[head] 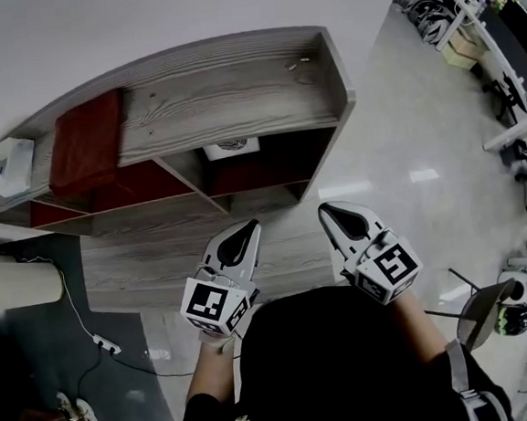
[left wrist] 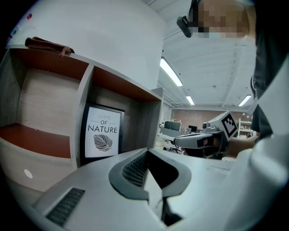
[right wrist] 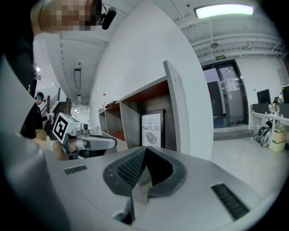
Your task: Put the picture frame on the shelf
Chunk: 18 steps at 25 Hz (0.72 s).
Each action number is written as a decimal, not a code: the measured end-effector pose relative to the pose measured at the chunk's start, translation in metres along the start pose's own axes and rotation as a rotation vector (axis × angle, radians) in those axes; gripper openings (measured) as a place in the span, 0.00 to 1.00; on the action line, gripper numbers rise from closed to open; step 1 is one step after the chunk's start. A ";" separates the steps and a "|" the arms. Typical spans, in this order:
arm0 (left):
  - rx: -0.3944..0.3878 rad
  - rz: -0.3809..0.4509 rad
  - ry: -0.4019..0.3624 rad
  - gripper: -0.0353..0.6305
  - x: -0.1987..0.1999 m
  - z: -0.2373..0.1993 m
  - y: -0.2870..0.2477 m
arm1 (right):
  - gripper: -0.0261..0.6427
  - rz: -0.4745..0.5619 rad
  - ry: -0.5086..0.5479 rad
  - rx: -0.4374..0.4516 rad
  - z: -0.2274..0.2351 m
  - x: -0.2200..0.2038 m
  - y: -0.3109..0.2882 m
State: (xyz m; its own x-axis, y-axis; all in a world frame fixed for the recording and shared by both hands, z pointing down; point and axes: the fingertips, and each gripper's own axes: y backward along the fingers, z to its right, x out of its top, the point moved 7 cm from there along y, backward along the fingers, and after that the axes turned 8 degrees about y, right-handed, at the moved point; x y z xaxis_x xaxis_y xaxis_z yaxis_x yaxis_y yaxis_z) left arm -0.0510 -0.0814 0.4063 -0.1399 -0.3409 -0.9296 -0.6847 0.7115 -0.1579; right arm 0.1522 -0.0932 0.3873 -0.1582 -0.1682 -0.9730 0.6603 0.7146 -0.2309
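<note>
Since the picture frame (head: pixel 231 148) is standing upright in a middle compartment of the shelf (head: pixel 235 97), facing outward, the left gripper (head: pixel 244 228) and right gripper (head: pixel 333 210) are hovering side by side nearer the person, well apart from it, jaws pressed together on nothing, the placing apparently done.

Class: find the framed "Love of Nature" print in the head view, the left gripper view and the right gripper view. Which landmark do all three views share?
Head view: picture frame just above centre, under the top board, in the end compartment.
Left gripper view: left of centre, standing upright in that compartment.
Right gripper view: near centre, beside the end panel.
Shared landmark: the grey wooden shelf that holds it.
</note>
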 end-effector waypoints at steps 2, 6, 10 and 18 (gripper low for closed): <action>0.004 -0.003 -0.007 0.07 -0.001 0.002 0.000 | 0.03 -0.002 0.010 0.009 -0.004 -0.003 0.005; 0.004 -0.005 -0.023 0.07 -0.001 0.006 0.001 | 0.03 -0.003 0.028 0.010 -0.011 -0.006 0.009; -0.016 -0.007 -0.032 0.07 0.000 0.010 0.001 | 0.03 -0.002 0.045 0.004 -0.018 -0.005 0.011; -0.002 0.010 -0.028 0.07 -0.002 0.006 0.011 | 0.03 0.004 0.008 -0.030 -0.022 -0.007 0.013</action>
State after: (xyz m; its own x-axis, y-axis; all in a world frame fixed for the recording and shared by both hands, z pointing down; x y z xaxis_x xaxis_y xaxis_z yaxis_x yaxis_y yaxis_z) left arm -0.0539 -0.0698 0.4041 -0.1271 -0.3162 -0.9401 -0.6851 0.7134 -0.1474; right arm 0.1460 -0.0680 0.3916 -0.1619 -0.1601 -0.9737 0.6389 0.7350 -0.2270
